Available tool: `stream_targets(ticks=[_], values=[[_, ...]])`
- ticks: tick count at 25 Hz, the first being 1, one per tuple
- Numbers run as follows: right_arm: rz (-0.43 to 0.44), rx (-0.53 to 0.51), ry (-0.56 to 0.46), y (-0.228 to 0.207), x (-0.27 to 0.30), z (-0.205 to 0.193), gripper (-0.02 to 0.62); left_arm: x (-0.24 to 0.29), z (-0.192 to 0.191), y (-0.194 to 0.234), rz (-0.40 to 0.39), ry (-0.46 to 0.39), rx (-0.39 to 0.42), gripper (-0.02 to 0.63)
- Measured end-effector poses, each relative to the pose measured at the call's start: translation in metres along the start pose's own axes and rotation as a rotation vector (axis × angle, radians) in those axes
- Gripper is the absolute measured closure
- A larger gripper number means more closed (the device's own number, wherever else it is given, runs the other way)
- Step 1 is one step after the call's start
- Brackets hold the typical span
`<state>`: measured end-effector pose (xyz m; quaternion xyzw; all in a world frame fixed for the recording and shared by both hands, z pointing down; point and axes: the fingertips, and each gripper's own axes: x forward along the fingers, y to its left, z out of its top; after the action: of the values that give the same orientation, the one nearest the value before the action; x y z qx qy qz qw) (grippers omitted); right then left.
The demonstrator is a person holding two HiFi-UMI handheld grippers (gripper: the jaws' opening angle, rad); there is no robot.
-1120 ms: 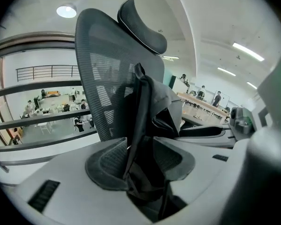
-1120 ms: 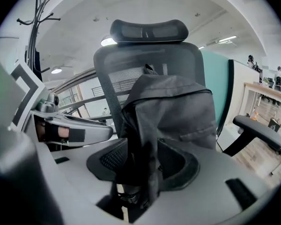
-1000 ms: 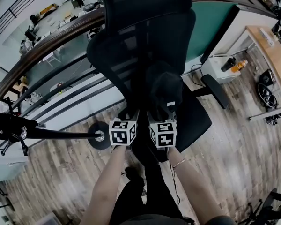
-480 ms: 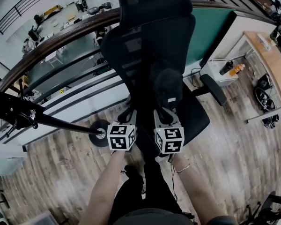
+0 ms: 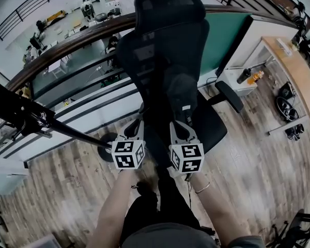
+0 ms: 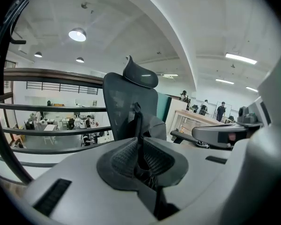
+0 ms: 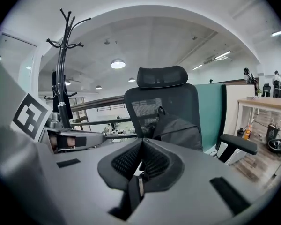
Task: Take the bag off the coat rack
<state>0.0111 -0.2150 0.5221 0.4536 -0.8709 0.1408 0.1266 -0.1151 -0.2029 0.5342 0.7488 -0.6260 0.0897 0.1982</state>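
Left gripper [image 6: 139,159] and right gripper [image 7: 140,162] have just closed, empty; back away level, clear of bag [image 5: 182,94] on chair [image 5: 165,30].

One bag [image 5: 182,94], one chair [image 5: 165,35], one coat rack [image 7: 63,69].

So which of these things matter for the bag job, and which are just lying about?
For the job: black bag, coat rack, left tongs, right tongs.
Just lying about: office chair (the bag rests on it), railing, orange bottle, wooden desk.
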Motion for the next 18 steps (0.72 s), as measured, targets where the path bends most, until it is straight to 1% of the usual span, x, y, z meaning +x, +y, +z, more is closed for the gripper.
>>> stream_targets(ticks=[4,10,14,18], values=[[0.006,0.015,-0.012,0.008,-0.017,0.006,0.591,-0.022,0.01,-0.001,0.001,-0.03,0.004,0.558],[-0.001,0.021,-0.05,0.011,-0.046,0.018,0.592,-0.05,0.019,-0.003,0.009,-0.056,0.049,0.568],[-0.001,0.005,-0.069,0.012,-0.058,0.024,0.592,-0.064,0.019,0.0,0.027,-0.066,0.046,0.571],[-0.001,0.016,-0.087,0.01,-0.07,0.027,0.594,-0.078,0.022,0.0,0.041,-0.085,0.033,0.571]])
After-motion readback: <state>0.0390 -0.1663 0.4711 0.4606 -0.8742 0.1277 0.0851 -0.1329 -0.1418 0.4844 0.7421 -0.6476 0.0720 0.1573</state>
